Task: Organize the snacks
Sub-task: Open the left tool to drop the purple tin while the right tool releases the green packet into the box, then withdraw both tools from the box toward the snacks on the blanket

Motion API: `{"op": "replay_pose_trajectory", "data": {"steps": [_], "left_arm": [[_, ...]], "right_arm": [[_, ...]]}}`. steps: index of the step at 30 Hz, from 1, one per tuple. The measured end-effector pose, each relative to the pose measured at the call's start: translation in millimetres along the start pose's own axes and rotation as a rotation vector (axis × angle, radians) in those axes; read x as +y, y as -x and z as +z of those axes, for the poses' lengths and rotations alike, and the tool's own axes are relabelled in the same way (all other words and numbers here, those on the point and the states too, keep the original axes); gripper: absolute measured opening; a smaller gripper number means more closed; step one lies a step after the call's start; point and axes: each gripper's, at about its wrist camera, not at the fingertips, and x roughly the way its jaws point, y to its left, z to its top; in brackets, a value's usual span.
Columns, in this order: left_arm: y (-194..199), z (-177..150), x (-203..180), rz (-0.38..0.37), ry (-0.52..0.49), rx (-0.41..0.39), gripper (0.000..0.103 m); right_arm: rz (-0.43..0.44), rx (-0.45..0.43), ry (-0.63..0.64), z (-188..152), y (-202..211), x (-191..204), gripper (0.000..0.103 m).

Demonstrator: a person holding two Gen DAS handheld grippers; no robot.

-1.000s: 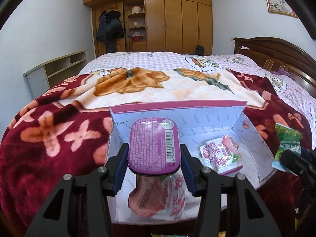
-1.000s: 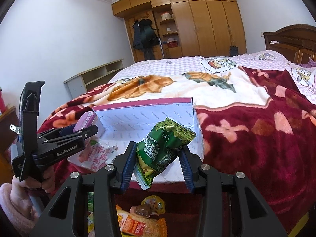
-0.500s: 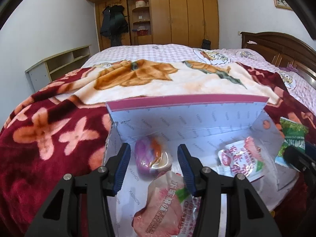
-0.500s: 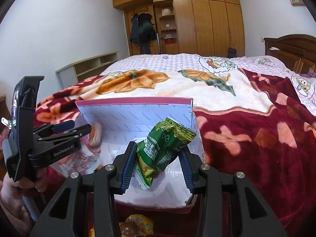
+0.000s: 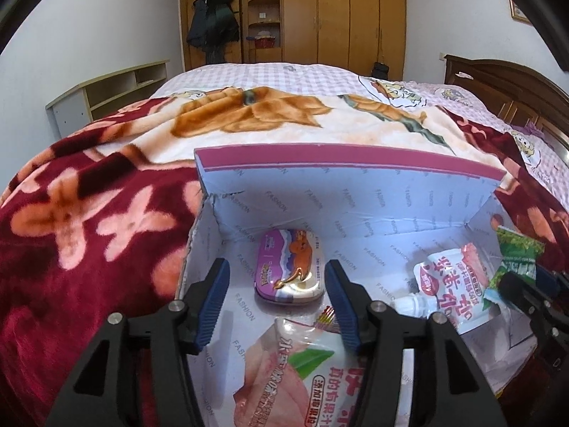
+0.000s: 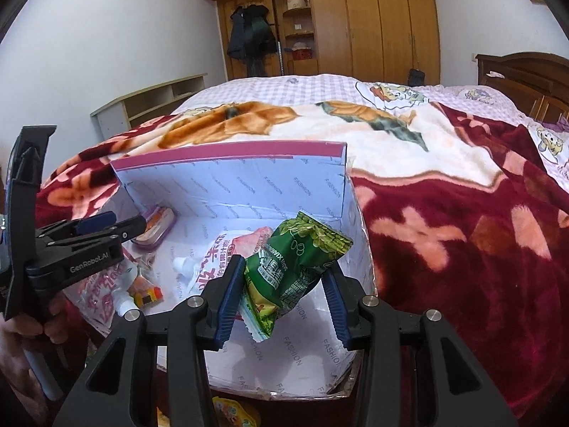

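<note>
Left claw (image 5: 277, 299): jaws opening, nothing between the pads; purple tin (image 5: 290, 267) lies flat on the box floor just beyond the tips, at twelve o'clock, clear of both pads, long axis running away from the camera. Pink pouch (image 5: 306, 373) below the claw, cut off by the frame edge and partly covered by the right finger.

Right claw (image 6: 281, 291): clamped on the green snack packet (image 6: 295, 267), held over the box, long axis tilted from seven to one o'clock, its lower end hanging below the pads. Packet print too small to read.

White box (image 6: 231, 188): open, pink-rimmed back wall upright, on the red floral blanket (image 6: 462, 231) of the bed. White spouted pouch (image 5: 448, 284) lies at three o'clock of the tin; the near box wall is hidden behind the claws.
</note>
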Motion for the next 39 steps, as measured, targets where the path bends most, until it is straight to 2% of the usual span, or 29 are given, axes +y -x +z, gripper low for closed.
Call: {"op": "replay_pose_trajectory", "data": {"steps": [4,7,12,14,17,39], "left_arm": [[-2,0,1,-0.011,0.006,0.011,0.068],[-1,0,0,-0.019,0.004,0.014,0.072],[5,-2,-4,-0.020,-0.017,0.006,0.079],[9,-2,-6,-0.009,-0.025,-0.004,0.090],[14,-1,-8,0.020,-0.031,-0.022,0.091],[68,-16,-5,-0.030,-0.023,-0.029,0.091]], "right_arm": [[0.005,0.006,-0.015,2,-1,-2,0.048],[-0.004,0.006,-0.015,2,0,-2,0.059],[0.002,0.000,-0.028,2,3,-4,0.064],[0.002,-0.007,-0.028,2,6,-5,0.065],[0.005,-0.018,-0.026,3,12,-4,0.065],[0.046,-0.037,-0.051,-5,52,5,0.065]]}}
